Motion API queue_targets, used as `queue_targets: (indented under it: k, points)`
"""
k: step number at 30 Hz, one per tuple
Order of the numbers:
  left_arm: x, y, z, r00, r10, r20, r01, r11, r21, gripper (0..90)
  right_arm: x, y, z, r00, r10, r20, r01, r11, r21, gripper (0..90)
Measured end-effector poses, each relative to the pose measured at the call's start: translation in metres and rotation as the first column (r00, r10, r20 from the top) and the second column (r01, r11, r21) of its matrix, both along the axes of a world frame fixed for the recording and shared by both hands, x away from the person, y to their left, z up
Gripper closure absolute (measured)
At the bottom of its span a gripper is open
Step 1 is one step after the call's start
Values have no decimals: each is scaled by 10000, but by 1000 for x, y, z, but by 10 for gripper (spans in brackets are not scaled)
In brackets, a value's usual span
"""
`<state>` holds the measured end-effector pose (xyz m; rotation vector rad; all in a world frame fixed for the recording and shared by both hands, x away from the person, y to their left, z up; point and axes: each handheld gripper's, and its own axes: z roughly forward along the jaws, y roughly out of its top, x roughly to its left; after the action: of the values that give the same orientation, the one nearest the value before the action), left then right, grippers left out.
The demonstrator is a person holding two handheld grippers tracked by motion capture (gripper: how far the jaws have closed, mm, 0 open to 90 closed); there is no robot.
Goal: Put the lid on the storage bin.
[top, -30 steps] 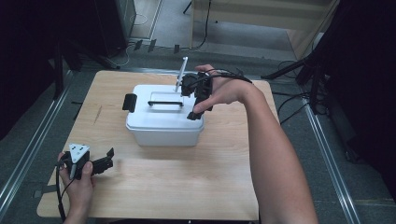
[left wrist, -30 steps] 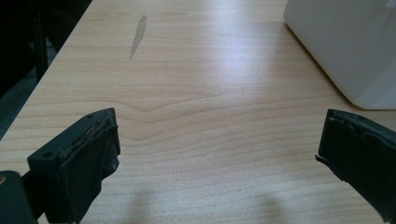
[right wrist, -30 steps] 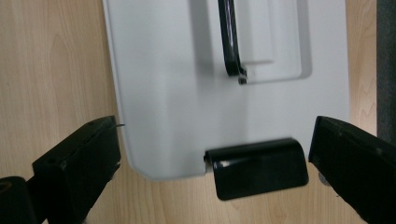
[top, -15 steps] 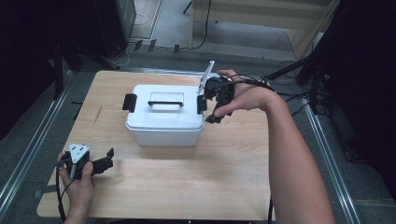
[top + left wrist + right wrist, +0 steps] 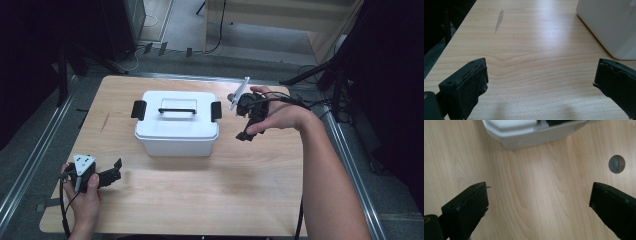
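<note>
White lidded box (image 5: 176,125) sits mid-table with both black latches looking shut, right gripper (image 5: 245,131) hovers wide open beside it, left gripper (image 5: 114,171) idle and wide too, so opening hasn't started.

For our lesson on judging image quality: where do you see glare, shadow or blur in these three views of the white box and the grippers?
High view: soft shadow under the right gripper, dark surroundings beyond the table. Left gripper view: bright sheen on the wood beside the white box; near jaws slightly soft. Right gripper view: pale glare patch on the wood, box edge a little blurred.
</note>
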<state>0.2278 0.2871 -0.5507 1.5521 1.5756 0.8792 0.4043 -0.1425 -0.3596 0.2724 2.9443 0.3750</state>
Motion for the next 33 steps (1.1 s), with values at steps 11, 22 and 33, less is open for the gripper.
queue_targets:
  k: [11, 22, 33]
  points:
    - [0, 0, 0, 10000, -1, -21, 1, 10000, 13, 0, -12, -23, -13, 9999, -105, 50, 105, 9999, -17, 18]
    - [0, 0, 0, 10000, -10, -3, 10, 10000, -28, 0, -28, -43, -32, 9993, -317, 217, 314, 9994, 160, 19]
    - [0, 1, 0, 10000, 10, -21, -10, 10000, -56, 0, -42, -64, -50, 9943, -1003, 369, 981, 9936, 557, 20]
